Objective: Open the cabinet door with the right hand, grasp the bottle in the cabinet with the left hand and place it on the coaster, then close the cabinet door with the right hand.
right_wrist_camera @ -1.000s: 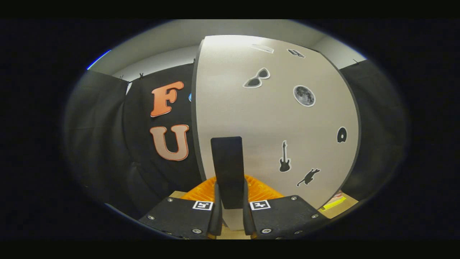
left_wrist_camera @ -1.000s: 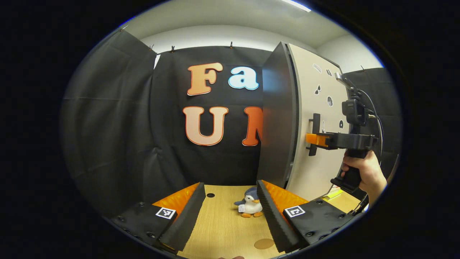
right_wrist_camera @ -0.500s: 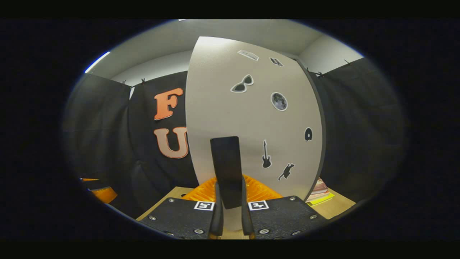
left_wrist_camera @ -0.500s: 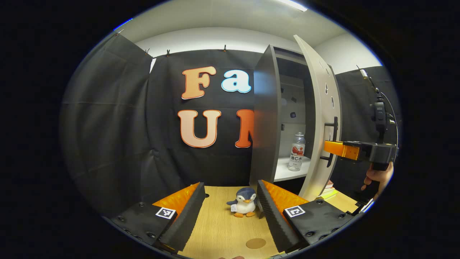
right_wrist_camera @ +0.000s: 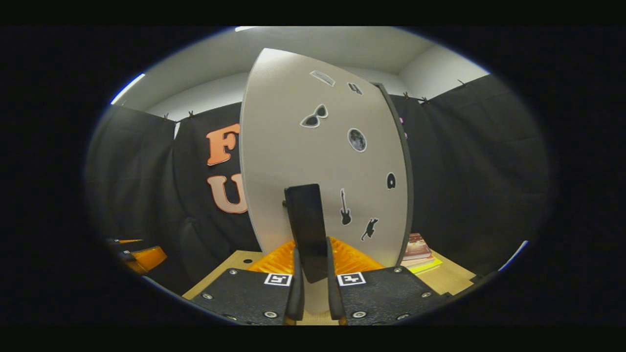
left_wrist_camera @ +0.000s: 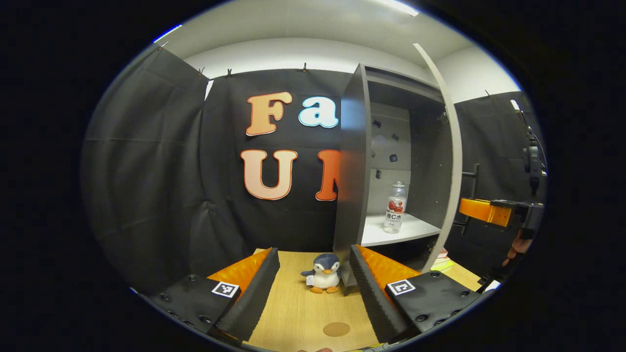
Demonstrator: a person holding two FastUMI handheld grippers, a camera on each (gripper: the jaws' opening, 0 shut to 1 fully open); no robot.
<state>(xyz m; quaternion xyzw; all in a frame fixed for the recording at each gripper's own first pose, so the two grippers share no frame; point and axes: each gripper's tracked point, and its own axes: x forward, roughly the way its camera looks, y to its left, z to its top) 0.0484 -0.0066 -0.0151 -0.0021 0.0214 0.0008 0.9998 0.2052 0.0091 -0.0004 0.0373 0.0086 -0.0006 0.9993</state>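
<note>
Cabinet [left_wrist_camera: 353, 161] stands on the wooden table [left_wrist_camera: 298, 313]; its door [right_wrist_camera: 323, 161] is swung wide, edge-on in my left gripper view. My right gripper [right_wrist_camera: 313, 274] is clamped on the door's dark handle [right_wrist_camera: 307, 230], a finger on each side. My left gripper [left_wrist_camera: 313, 288] hangs over the table with its fingers spread, holding nothing. Bottle [left_wrist_camera: 394, 207] stands upright on the cabinet's white shelf [left_wrist_camera: 406, 230]. A toy penguin [left_wrist_camera: 323, 274] sits between my left fingers, farther off. Round coaster [left_wrist_camera: 336, 329] lies on the table, near me.
</note>
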